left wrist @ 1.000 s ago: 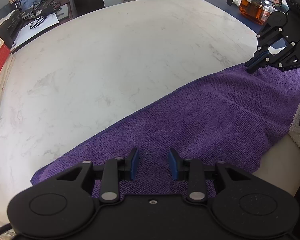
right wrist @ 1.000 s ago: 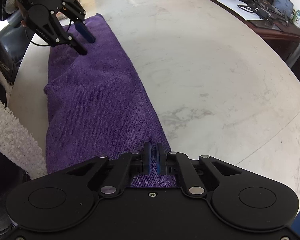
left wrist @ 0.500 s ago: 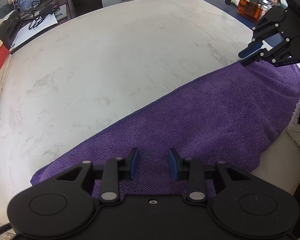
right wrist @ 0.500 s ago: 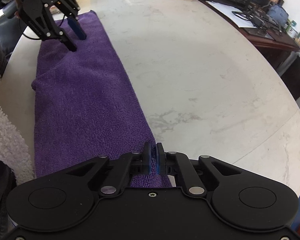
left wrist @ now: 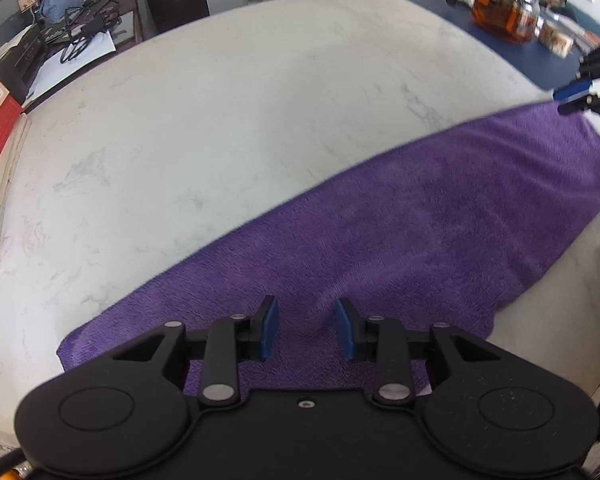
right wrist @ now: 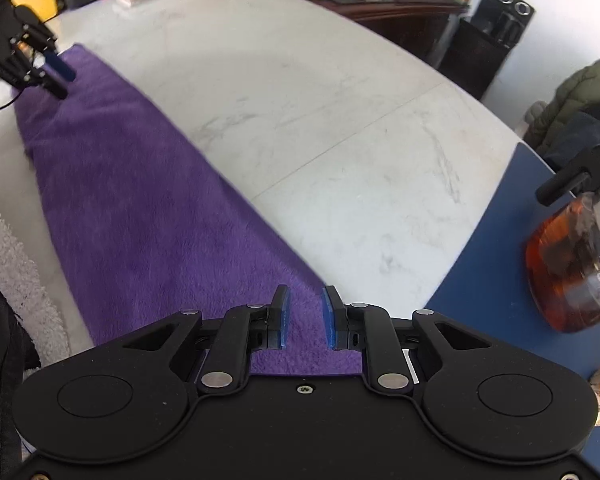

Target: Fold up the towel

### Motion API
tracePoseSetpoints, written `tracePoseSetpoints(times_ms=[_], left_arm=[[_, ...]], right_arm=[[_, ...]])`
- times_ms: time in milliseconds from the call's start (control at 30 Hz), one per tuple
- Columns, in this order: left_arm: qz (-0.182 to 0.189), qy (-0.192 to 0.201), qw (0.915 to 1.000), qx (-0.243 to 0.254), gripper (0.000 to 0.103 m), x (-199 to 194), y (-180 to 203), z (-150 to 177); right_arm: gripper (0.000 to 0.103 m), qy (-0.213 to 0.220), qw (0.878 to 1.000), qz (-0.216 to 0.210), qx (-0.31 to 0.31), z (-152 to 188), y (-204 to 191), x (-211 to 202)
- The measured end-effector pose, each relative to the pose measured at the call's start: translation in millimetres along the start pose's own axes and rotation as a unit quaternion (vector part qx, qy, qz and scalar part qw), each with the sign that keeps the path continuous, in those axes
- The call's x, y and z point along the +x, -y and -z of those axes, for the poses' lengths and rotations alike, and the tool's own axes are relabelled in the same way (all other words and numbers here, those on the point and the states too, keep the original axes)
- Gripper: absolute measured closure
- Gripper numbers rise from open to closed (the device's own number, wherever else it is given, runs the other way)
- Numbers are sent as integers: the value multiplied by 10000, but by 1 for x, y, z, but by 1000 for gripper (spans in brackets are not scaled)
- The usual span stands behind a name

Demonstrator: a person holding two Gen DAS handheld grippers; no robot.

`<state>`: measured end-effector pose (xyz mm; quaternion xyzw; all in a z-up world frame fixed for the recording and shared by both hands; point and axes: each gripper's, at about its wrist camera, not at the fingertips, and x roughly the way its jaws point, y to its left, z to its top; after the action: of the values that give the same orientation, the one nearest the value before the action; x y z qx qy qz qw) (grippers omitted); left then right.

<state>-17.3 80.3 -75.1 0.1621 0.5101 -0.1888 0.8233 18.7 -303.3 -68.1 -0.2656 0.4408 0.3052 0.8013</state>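
A purple towel point(left wrist: 400, 248) lies as a long folded strip near the front edge of the pale marble counter point(left wrist: 220, 128). The left gripper point(left wrist: 306, 326) hovers over one end with its fingers point(left wrist: 269, 328) parted and nothing clamped between them, though whether the tips touch the cloth is hard to judge. Over the other end, the right gripper point(right wrist: 305, 316) has its fingers point(right wrist: 282, 316) opening, released from the cloth. A glass teapot point(right wrist: 572, 264) of amber liquid stands on a blue mat point(right wrist: 496, 280) beside that end.
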Motion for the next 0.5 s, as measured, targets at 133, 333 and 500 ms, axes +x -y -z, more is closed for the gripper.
tracePoseSetpoints(times_ms=[133,333,500], left_arm=[[-77,-50,9998,-154,73,2,0,-1],[-327,-120,9993,-122,72,3,9,-4],[-538,-150,9981,-241,72,2,16,-4]], right_arm=[[86,30,9985,-186,-505,0,2,11],[86,173,9933,-613,-968,3,12,27],[86,282,9895,-942,-1056,3,23,28]])
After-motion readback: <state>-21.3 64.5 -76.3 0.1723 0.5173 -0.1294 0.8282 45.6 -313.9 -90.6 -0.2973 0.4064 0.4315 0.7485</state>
